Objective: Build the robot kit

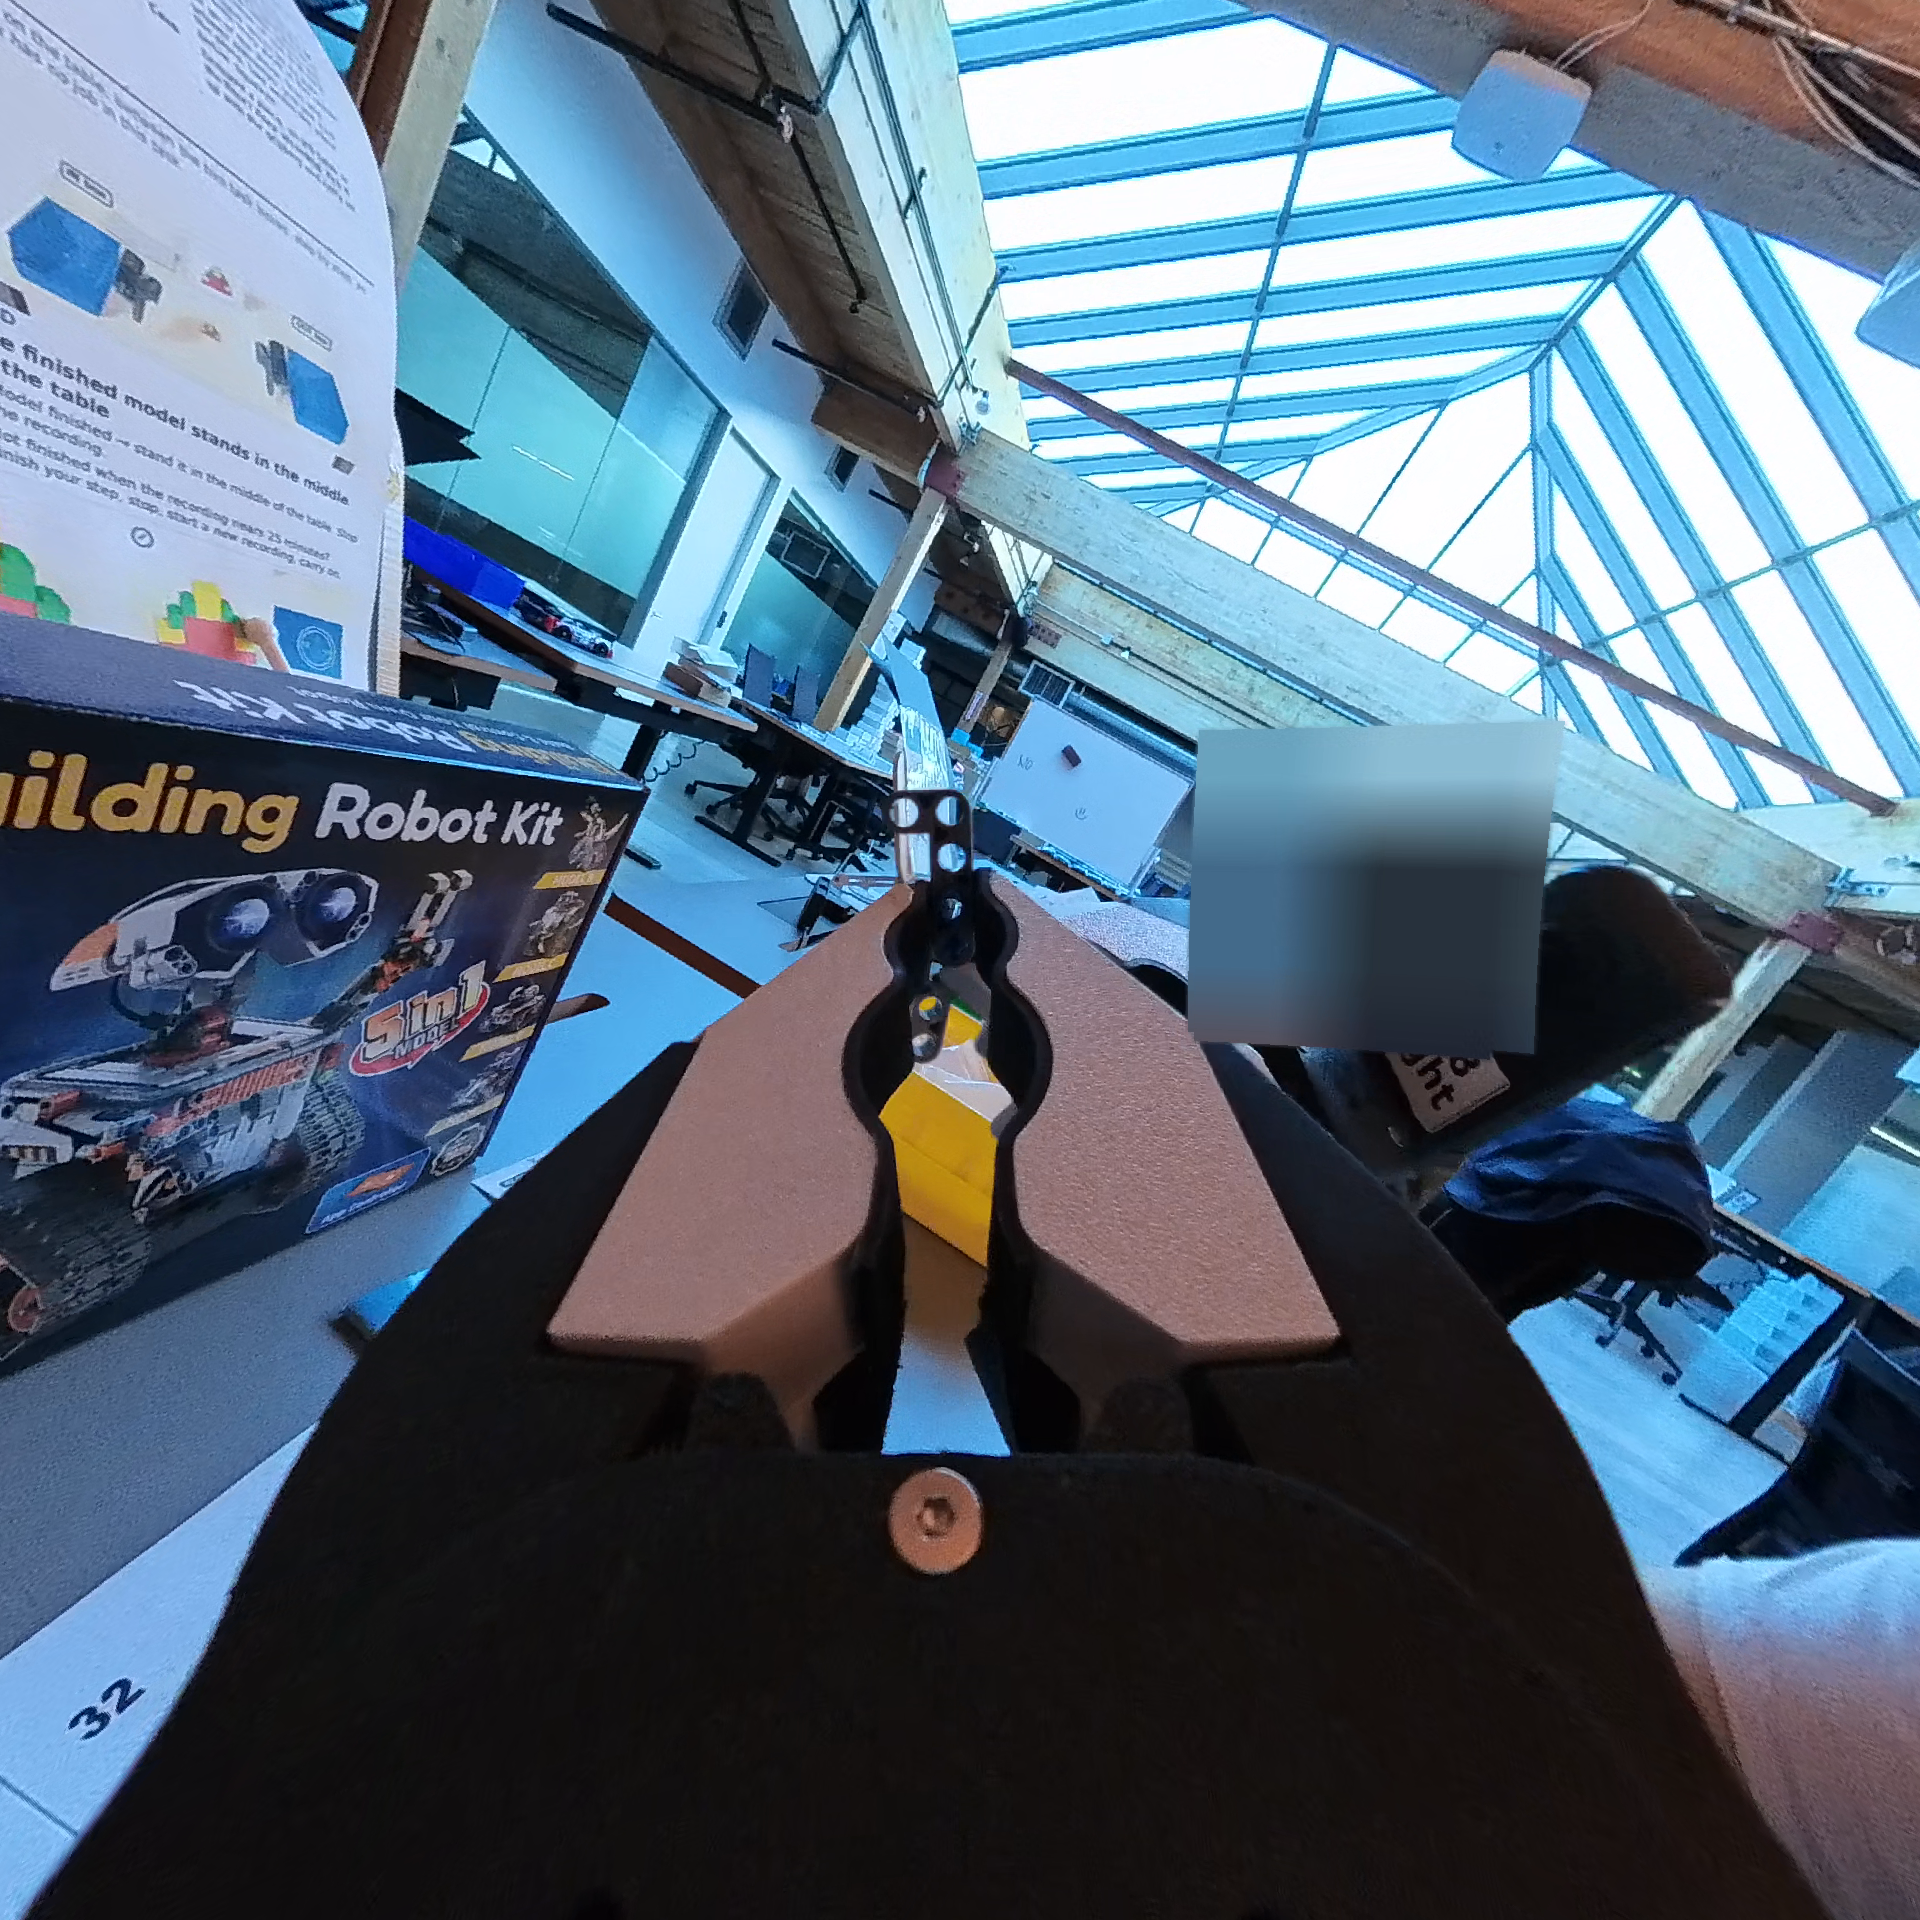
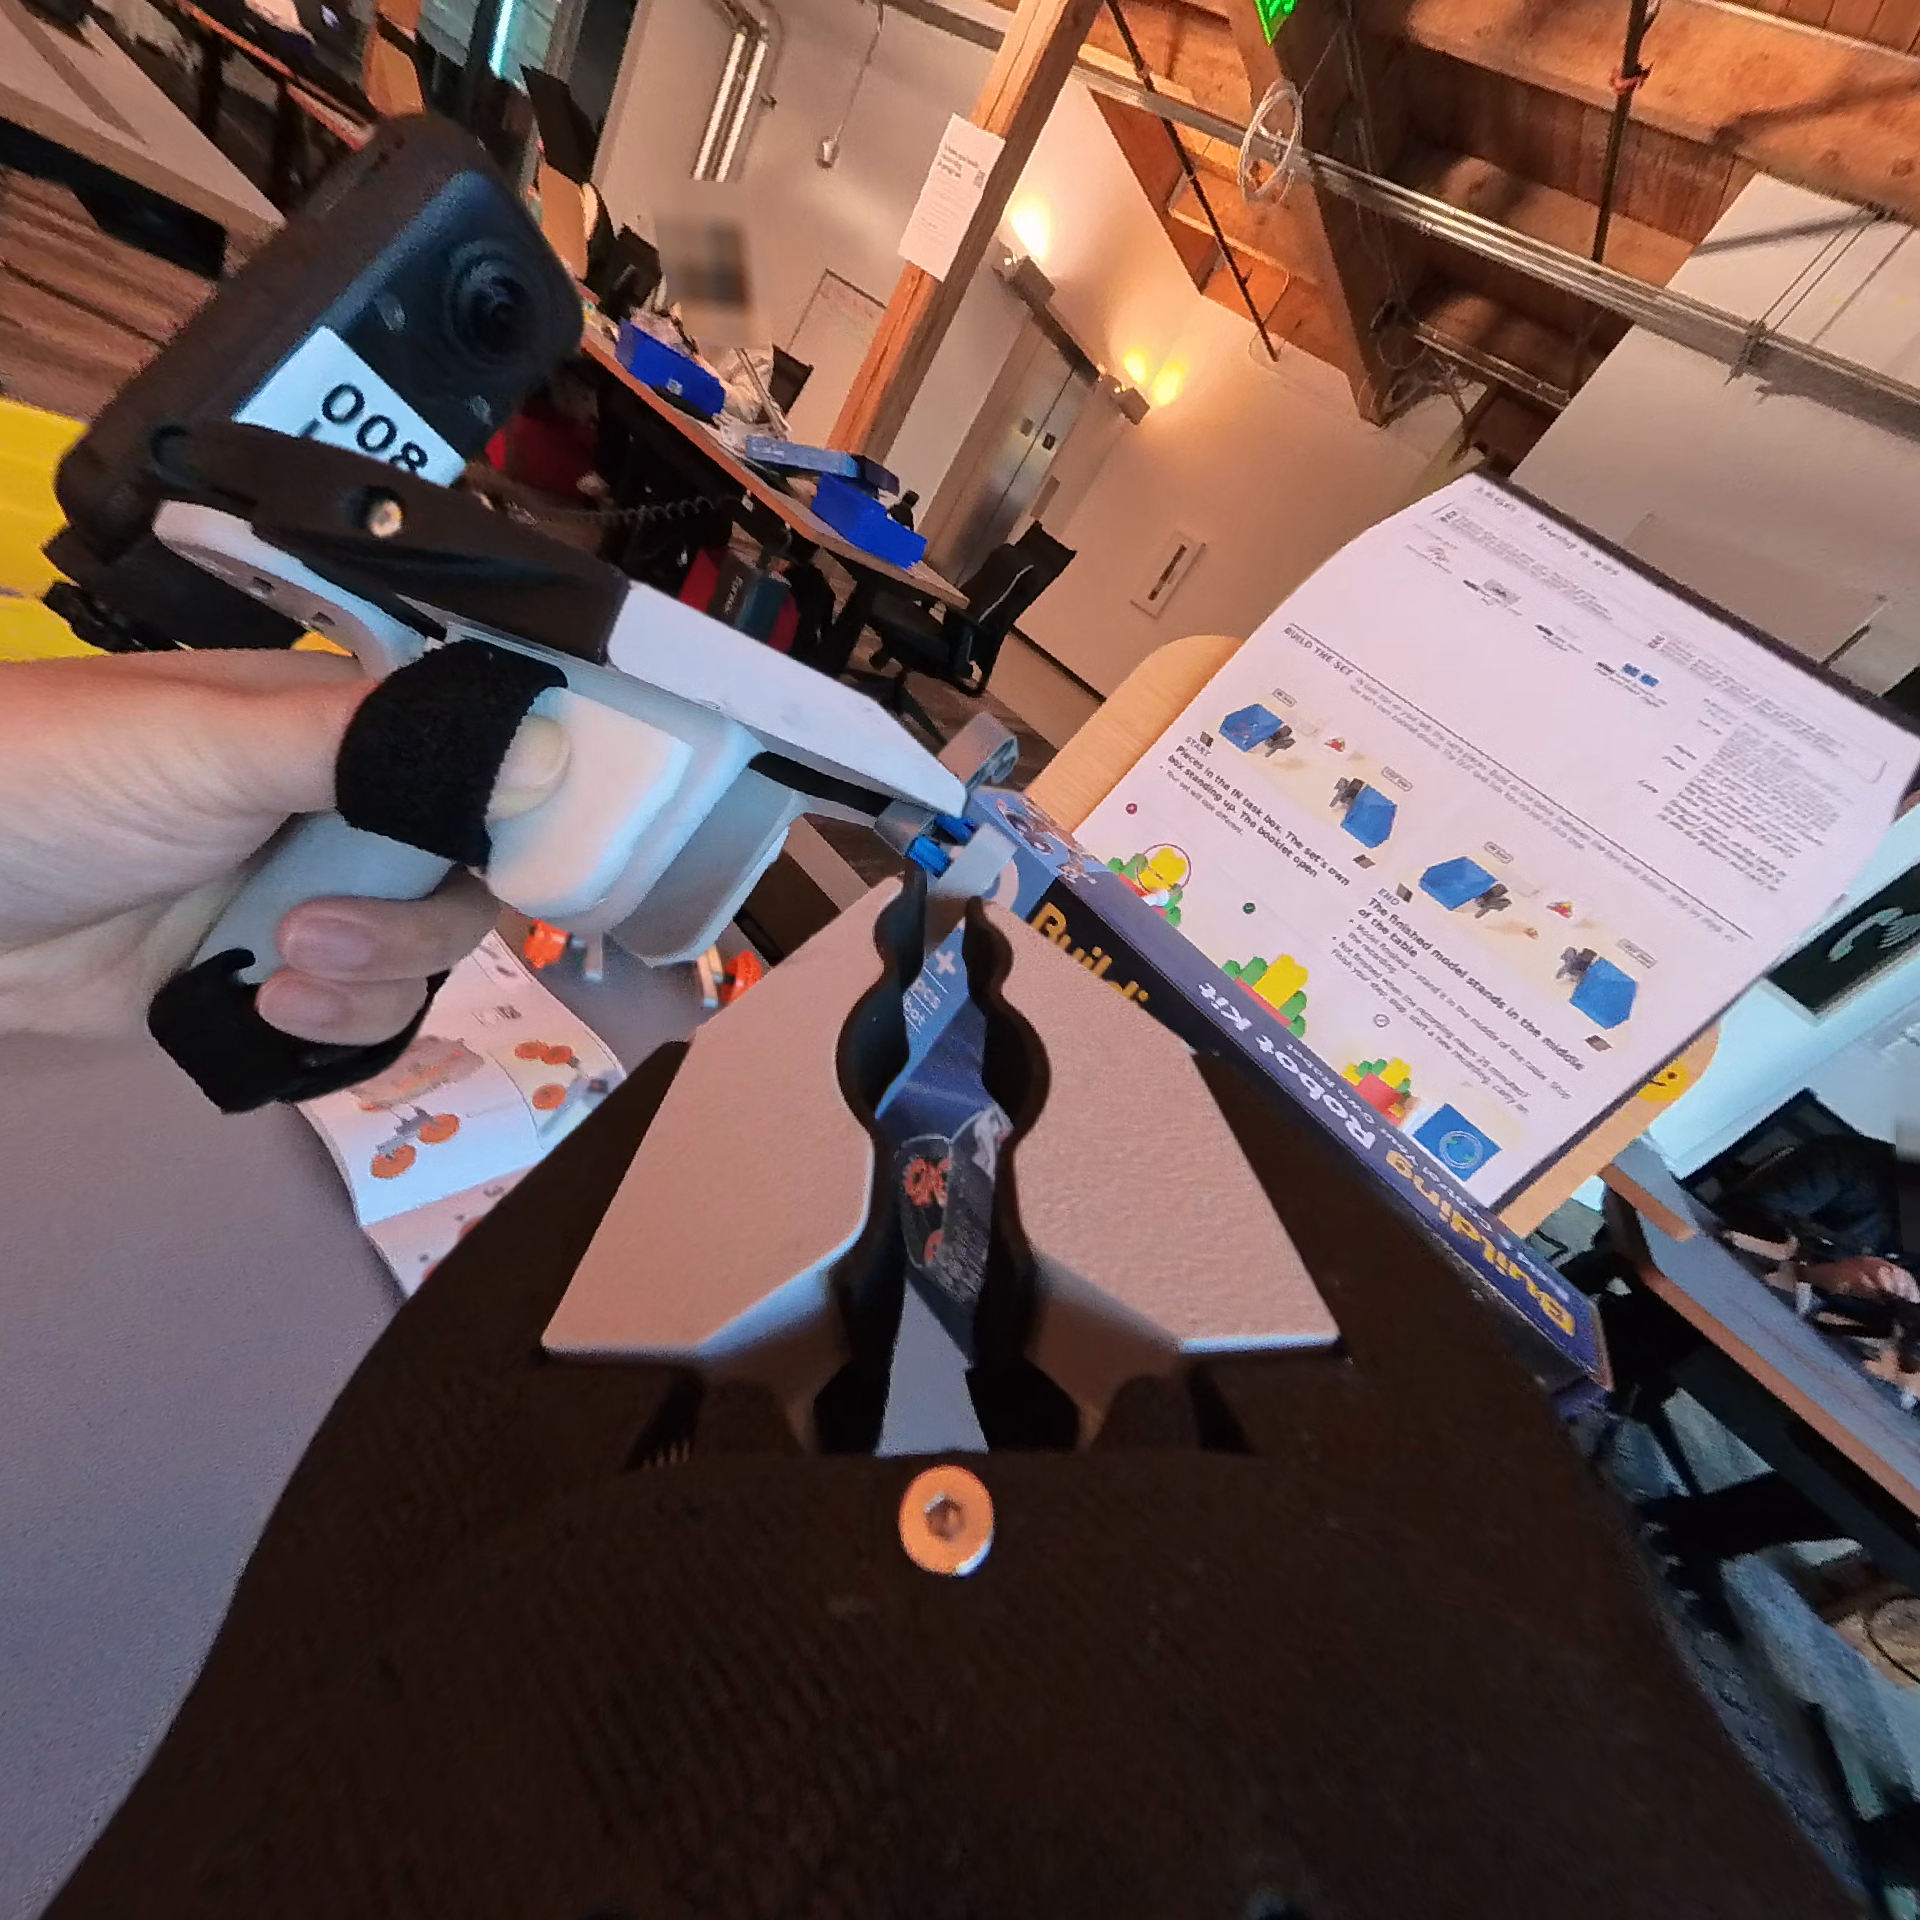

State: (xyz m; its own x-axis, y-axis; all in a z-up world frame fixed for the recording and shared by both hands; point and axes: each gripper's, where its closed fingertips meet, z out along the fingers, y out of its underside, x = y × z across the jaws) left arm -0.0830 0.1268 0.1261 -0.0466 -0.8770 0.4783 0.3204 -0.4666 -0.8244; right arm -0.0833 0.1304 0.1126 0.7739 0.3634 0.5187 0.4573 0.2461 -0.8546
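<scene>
My left gripper point(image 1: 940, 899) is shut on a small black beam with holes point(image 1: 938, 831), which sticks up past its tips with a thin grey part beside it. In the right wrist view a hand point(image 2: 125, 810) holds the left gripper point(image 2: 940, 816) out from the left. A small grey and blue piece point(image 2: 961, 854) is at its tips. My right gripper point(image 2: 940, 902) has its jaws close together, tips just under that piece. I cannot tell whether it grips the piece. Both grippers are raised above the table.
A dark blue robot kit box point(image 1: 260, 987) point(image 2: 1299, 1091) stands on the grey table point(image 1: 156, 1455), with a printed instruction sheet point(image 1: 187, 312) point(image 2: 1455, 831) propped behind it. A yellow box point(image 1: 935, 1153) lies beyond the left jaws. An open booklet point(image 2: 468, 1091) and orange-wheeled parts point(image 2: 540, 940) lie below. My two grippers' fingertips are within a few centimetres of each other.
</scene>
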